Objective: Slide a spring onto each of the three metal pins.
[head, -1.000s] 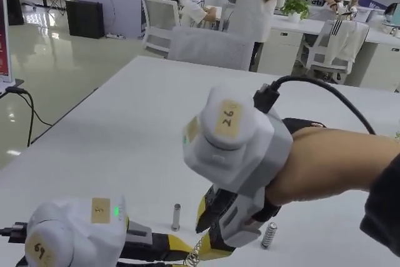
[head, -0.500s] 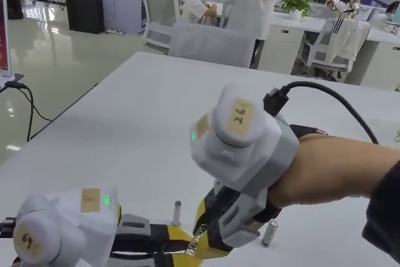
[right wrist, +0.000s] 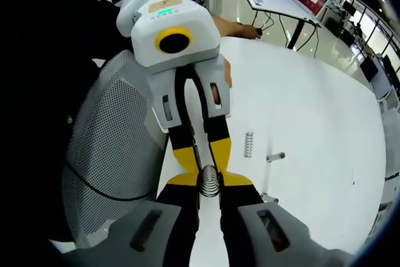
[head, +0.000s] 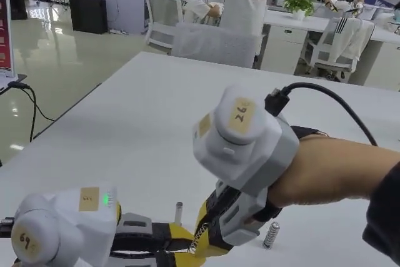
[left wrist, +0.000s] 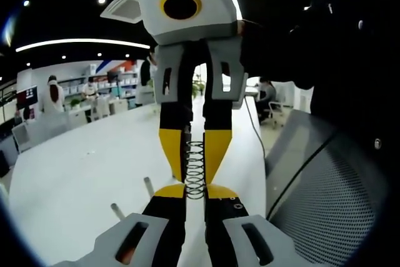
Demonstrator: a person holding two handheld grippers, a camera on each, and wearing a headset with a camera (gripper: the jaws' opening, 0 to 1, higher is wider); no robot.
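I am holding one coil spring (left wrist: 195, 172) between both grippers. It is bare steel wire with open turns, and it is straight. My left gripper (left wrist: 195, 194) is pinching one end, jaws narrowed onto the coil. My right gripper (right wrist: 209, 187) is pinching the other end the same way, and the yellow tips are meeting nose to nose over the white workbench (head: 125, 123). Just beyond the tips a metal pin (head: 179, 212) is standing upright and bare, near the held spring but apart from it. A loose spring (head: 270, 234) is resting on the bench under my right wrist. Farther off, a grey chair (head: 215, 45) is facing the bench edge.
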